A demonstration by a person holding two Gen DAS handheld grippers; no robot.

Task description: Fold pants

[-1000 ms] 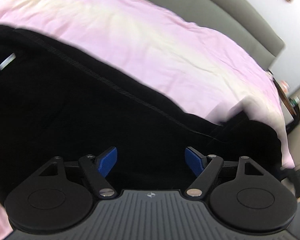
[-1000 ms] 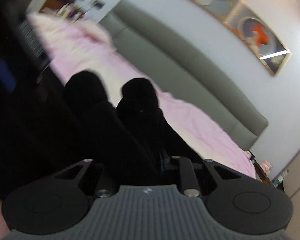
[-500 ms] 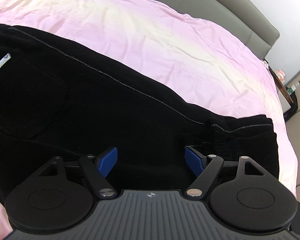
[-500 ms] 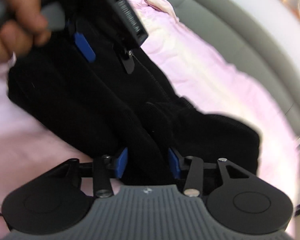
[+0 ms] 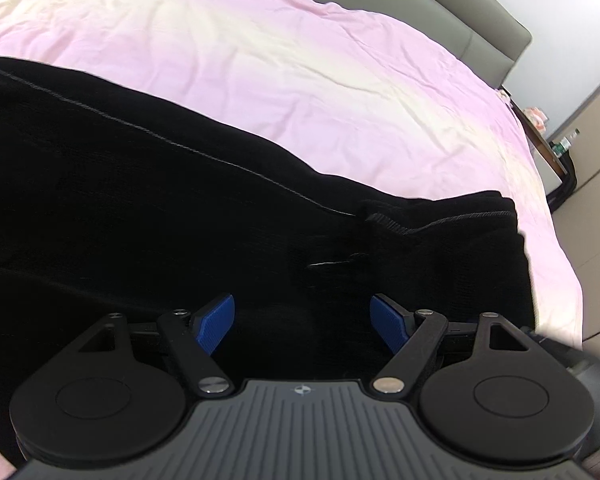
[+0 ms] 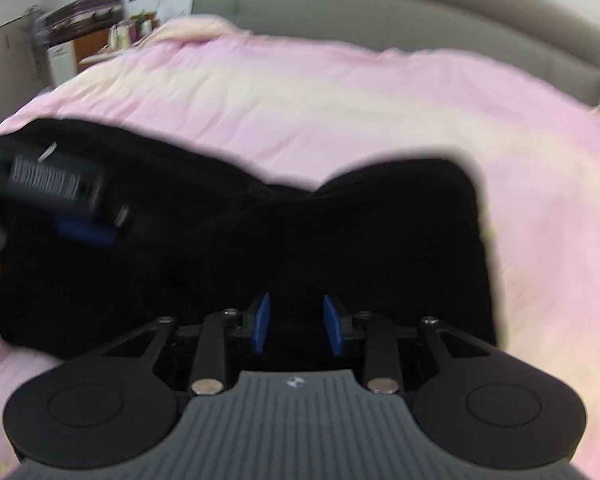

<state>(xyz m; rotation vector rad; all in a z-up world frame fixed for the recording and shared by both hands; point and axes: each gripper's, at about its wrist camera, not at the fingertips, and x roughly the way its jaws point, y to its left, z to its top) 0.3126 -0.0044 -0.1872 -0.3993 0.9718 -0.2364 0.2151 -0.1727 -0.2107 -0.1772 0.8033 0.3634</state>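
Note:
Black pants (image 5: pixel 140 208) lie flat on a pink bed sheet (image 5: pixel 300 64), folded over so the leg ends (image 5: pixel 460 232) rest at the right. My left gripper (image 5: pixel 302 322) is open just above the cloth, nothing between its blue pads. In the right wrist view the pants (image 6: pixel 340 232) form a dark folded bundle. My right gripper (image 6: pixel 296 322) hovers over them with its blue pads apart and no cloth pinched. The left gripper (image 6: pixel 64 196) shows blurred at the left of that view.
A grey padded headboard (image 6: pixel 420 12) runs along the far side of the bed. A bedside stand with small items (image 5: pixel 548 136) is at the right edge. Wooden furniture and shelves (image 6: pixel 88 28) stand beyond the bed's left corner.
My right gripper let go of the pants, which it held raised a second ago, and its jaws opened. The leg ends now lie folded on the bed. My left gripper stayed open.

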